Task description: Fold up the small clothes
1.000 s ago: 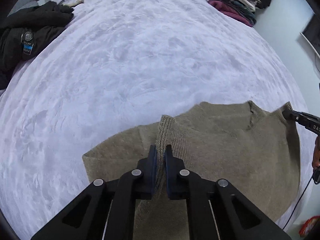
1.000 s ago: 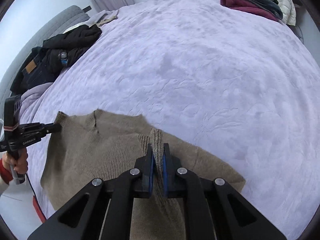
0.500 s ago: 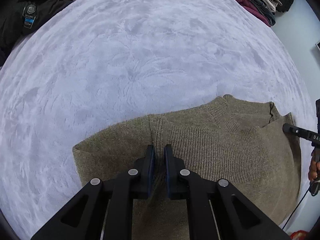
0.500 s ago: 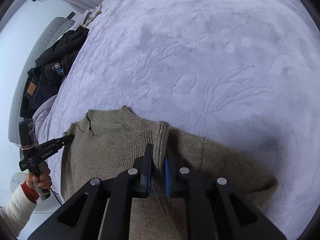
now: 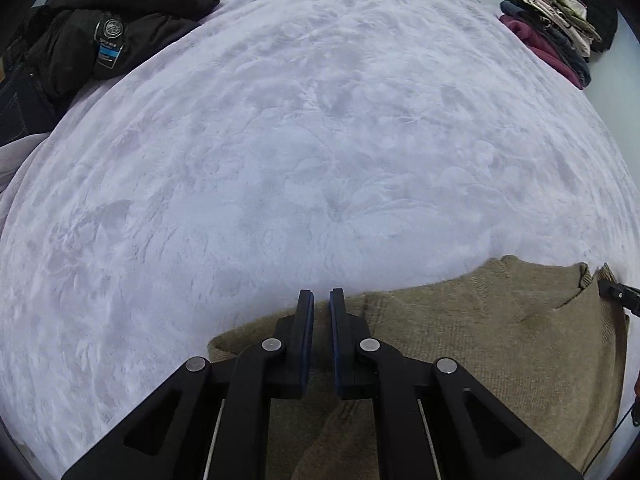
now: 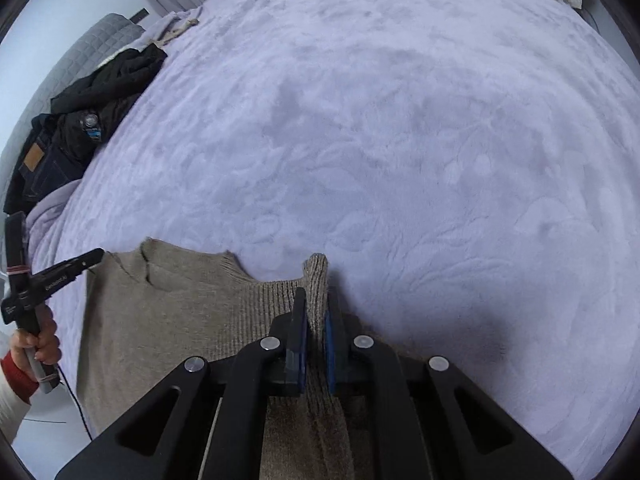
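A tan knitted sweater lies folded over itself on the lilac bedspread. In the left wrist view my left gripper sits over the sweater's left edge with a narrow gap between its fingers and no cloth between the tips. In the right wrist view my right gripper is shut on a ribbed fold of the sweater, which sticks up past the fingertips. The left gripper also shows there at the sweater's far left corner, beside the neckline.
A black jacket and dark jeans lie at the bed's far left. A stack of folded clothes sits at the far right corner. A grey headboard stands behind. A cable hangs from the left gripper's handle.
Both grippers carried the sweater's edge forward and down onto itself. The left gripper's fingers parted slightly and the ribbed fold no longer sits between them. The right gripper still pinches its fold.
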### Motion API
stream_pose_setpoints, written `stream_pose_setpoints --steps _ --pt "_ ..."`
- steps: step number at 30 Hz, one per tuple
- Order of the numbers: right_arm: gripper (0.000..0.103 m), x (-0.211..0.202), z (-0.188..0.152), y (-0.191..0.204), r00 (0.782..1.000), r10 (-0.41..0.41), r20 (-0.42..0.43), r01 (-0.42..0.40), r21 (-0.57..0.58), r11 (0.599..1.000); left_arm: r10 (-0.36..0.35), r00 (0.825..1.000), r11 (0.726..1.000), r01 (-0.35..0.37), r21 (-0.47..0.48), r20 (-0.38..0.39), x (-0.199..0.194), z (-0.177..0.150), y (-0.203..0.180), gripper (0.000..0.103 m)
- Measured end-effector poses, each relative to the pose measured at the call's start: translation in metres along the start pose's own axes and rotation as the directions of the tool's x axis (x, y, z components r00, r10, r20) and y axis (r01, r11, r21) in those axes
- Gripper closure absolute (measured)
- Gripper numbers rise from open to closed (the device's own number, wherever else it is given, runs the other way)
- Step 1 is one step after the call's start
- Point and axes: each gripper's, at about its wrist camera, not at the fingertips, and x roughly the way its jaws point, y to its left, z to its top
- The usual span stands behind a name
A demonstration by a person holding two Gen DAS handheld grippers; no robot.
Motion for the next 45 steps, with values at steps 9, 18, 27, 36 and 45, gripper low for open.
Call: stream_pose_setpoints --steps 9,18,27,36,45 --pt "0.044 -0.049 -0.03 -0.007 0.997 0.029 0.077 -0.034 0.06 0.998 -0.136 0.989 0.985 0.142 0.095 -0.065 -0.033 -0.02 -0.003 0.094" --pt "0.044 -0.068 -0.105 0.033 0.985 0.173 0.0 -0.173 0.033 0.984 -0.234 0.954 0.969 0.245 0.036 -0.19 0.007 -0.015 -0.022 0.094" --pt "0.044 -0.064 -0.14 0.005 0.976 0.217 -0.013 -0.212 0.162 0.964 -0.046 0.995 0.998 0.043 -0.037 -0.088 -0.001 -0.009 0.017 0.103" --pt "0.03 -0.096 -0.167 -0.019 0.98 0.196 0.027 -0.196 0.267 0.944 0.031 0.996 0.999 -0.03 0.021 -0.085 -0.046 -0.051 0.002 0.102" --pt "0.049 -0.083 -0.194 -0.025 0.962 0.271 -0.032 -0.245 0.341 0.908 0.021 0.992 1.0 -0.021 0.001 -0.128 -0.077 -0.133 0.003 0.009"
